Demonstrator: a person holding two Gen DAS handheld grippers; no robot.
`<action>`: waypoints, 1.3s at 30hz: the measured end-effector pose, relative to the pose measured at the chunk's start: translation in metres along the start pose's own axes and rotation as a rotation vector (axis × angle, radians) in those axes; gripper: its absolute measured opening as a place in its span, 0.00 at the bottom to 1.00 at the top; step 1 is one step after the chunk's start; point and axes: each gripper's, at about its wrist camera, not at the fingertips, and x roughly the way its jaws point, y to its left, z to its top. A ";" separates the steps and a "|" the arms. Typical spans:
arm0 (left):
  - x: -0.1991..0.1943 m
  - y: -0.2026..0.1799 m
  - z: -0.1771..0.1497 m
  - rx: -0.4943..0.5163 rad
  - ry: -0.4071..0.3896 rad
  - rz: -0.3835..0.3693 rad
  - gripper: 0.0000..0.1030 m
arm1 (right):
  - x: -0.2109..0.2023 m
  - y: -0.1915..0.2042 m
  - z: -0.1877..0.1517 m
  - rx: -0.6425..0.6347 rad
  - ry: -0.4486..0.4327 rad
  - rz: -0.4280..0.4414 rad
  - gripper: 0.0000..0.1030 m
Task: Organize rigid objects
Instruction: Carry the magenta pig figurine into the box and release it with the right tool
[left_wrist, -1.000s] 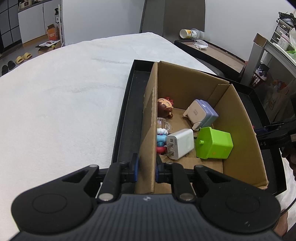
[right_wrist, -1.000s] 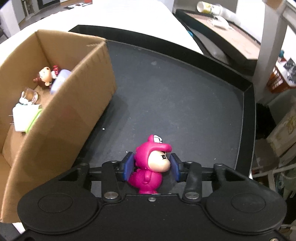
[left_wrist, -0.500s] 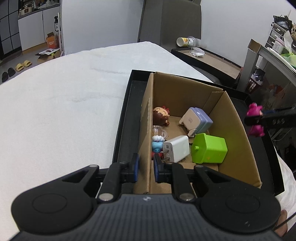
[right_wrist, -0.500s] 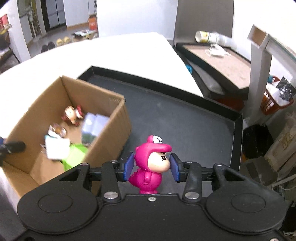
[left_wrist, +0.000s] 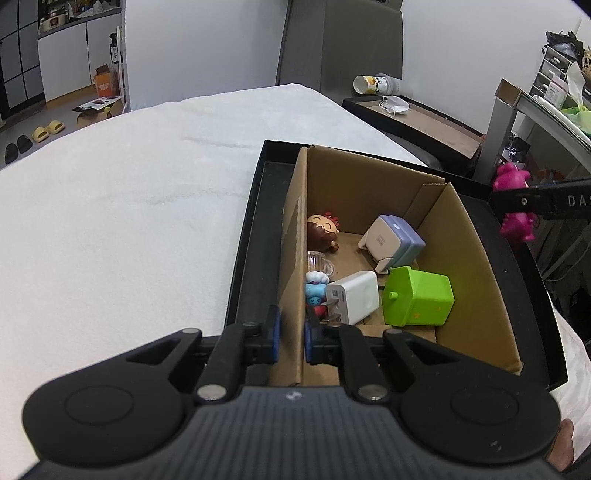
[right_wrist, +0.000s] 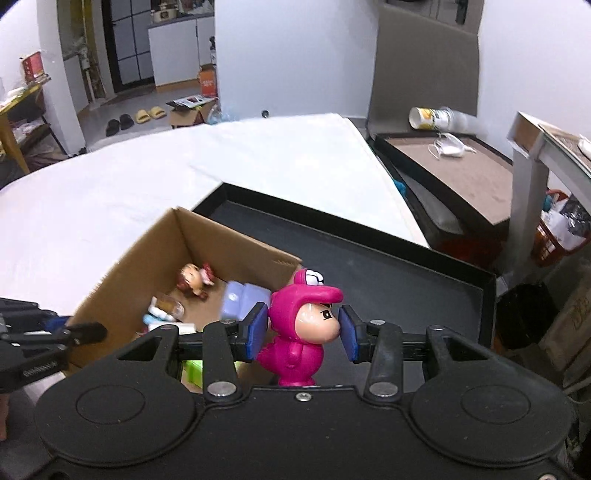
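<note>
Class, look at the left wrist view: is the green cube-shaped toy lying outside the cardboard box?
No, the green toy lies inside the cardboard box, beside the white charger.

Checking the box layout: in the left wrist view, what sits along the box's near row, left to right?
Blue figure → white charger → green cube.

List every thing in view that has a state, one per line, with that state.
Left tool: shut on the cardboard box's side wall.
Right tool: shut on the pink dinosaur-suit figurine, held upright above the tray.
Brown cardboard box: open-topped, standing in the black tray.
Green plastic cube: lying on its side in the box.
White plug charger: lying flat, prongs toward the camera.
Small clear glass mug: upright.
</note>
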 end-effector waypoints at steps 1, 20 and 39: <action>0.000 0.000 0.000 0.000 0.000 0.000 0.11 | 0.000 0.003 0.001 -0.006 -0.006 0.009 0.40; 0.001 0.002 0.000 -0.002 -0.001 -0.013 0.11 | 0.027 0.053 0.000 -0.082 -0.068 0.044 0.40; 0.011 0.003 0.006 -0.010 0.050 -0.025 0.12 | 0.006 0.049 -0.014 -0.066 -0.052 0.045 0.48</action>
